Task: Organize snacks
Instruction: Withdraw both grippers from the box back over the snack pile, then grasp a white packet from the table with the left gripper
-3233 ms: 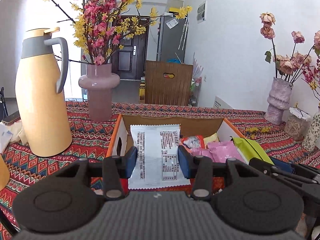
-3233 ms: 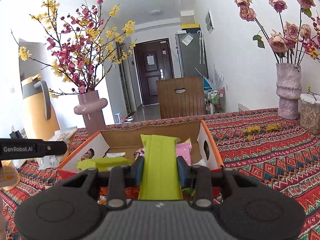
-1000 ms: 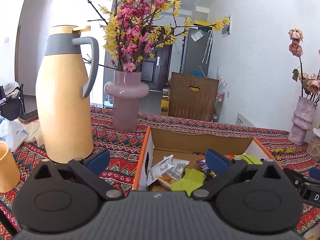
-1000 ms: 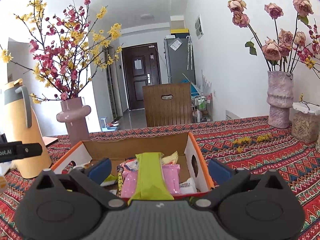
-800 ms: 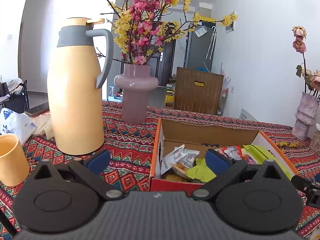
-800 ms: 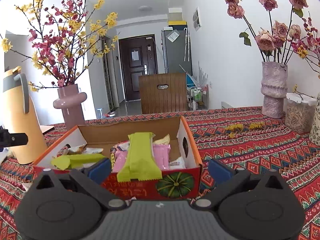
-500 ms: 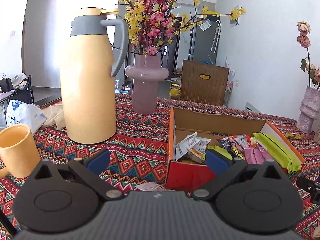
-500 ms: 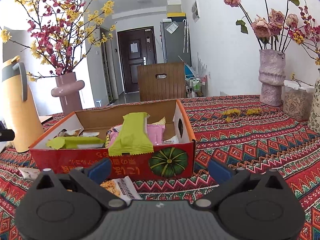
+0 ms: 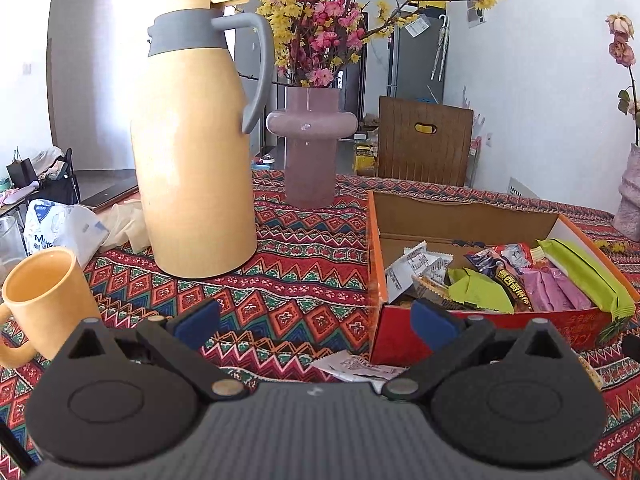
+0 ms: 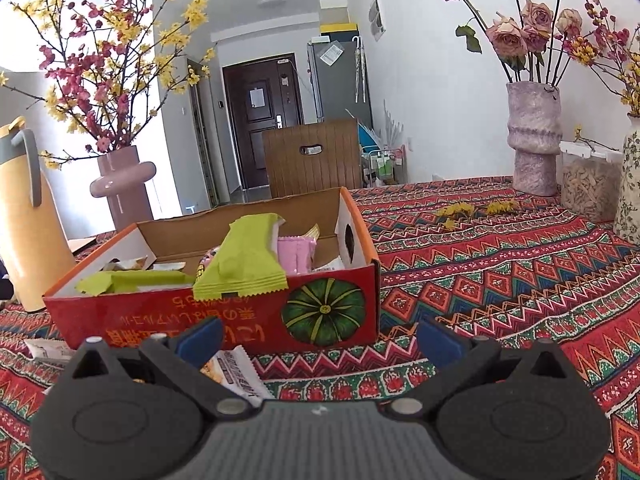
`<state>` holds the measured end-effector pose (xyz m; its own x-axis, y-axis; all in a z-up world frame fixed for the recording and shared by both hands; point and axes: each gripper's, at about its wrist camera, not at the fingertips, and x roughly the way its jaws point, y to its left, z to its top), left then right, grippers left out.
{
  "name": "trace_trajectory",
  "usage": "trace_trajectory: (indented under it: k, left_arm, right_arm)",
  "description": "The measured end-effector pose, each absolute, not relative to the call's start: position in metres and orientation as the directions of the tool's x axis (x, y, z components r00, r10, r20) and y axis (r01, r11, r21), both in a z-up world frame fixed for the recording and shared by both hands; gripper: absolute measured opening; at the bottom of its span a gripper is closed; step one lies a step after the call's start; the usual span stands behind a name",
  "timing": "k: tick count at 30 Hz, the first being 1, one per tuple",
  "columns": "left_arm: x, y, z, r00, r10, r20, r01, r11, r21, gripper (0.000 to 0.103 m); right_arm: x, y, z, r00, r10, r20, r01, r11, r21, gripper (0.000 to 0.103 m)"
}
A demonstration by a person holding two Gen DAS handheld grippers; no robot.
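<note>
Tools first: the left tool (image 9: 314, 318) and right tool (image 10: 320, 336) both hang spread wide, empty. By my reading, each is between picks. Just ahead of the right tool, at 11 o'clock, an orange-and-white snack packet (image 10: 234, 374) lies on the patterned bench (image 10: 500, 280), long axis pointing toward the red pumpkin-printed cardboard box (image 10: 224, 320); a white packet (image 9: 356, 366) lies before the left tool. Next likely calls for lowering, straddling a packet's narrow width, then closing.
</note>
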<state>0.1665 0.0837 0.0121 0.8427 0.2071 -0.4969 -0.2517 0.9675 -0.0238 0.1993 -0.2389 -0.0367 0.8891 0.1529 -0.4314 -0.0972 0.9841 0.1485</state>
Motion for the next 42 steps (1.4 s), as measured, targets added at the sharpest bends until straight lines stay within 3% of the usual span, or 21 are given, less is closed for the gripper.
trace_trajectory:
  k: [8,16,22,27,36,39,42]
  left_arm:
    - [0.189,0.075,-0.008,0.786,0.115,-0.608,-0.155,0.988,-0.013,0.103]
    - [0.212,0.053,-0.032,0.740,0.116,-0.662,-0.093,0.993,0.071,0.103]
    - [0.208,0.056,-0.038,0.737,0.087,-0.670,-0.067,0.996,0.055,0.080]
    - [0.191,0.062,-0.042,0.729,0.058,-0.682,-0.059,0.998,0.022,0.068]
    - [0.157,0.053,-0.043,0.746,0.027,-0.665,-0.029,1.000,0.008,0.067]
    - [0.151,0.052,-0.041,0.750,0.024,-0.661,-0.033,0.999,-0.001,0.081]
    - [0.150,0.049,-0.038,0.760,0.022,-0.649,-0.028,1.000,0.000,0.087]
  right_arm:
    - [0.199,-0.241,-0.036,0.889,0.171,-0.424,-0.106,0.979,0.172,0.103]
    - [0.198,-0.243,-0.036,0.890,0.181,-0.419,-0.111,0.976,0.186,0.103]
    - [0.198,-0.244,-0.036,0.888,0.188,-0.419,-0.115,0.974,0.193,0.103]
    - [0.197,-0.244,-0.036,0.889,0.188,-0.417,-0.115,0.974,0.193,0.103]
    - [0.198,-0.243,-0.036,0.888,0.182,-0.421,-0.111,0.976,0.188,0.103]
    - [0.198,-0.242,-0.036,0.888,0.179,-0.424,-0.109,0.977,0.184,0.103]
    - [0.199,-0.242,-0.037,0.888,0.176,-0.425,-0.107,0.978,0.180,0.103]
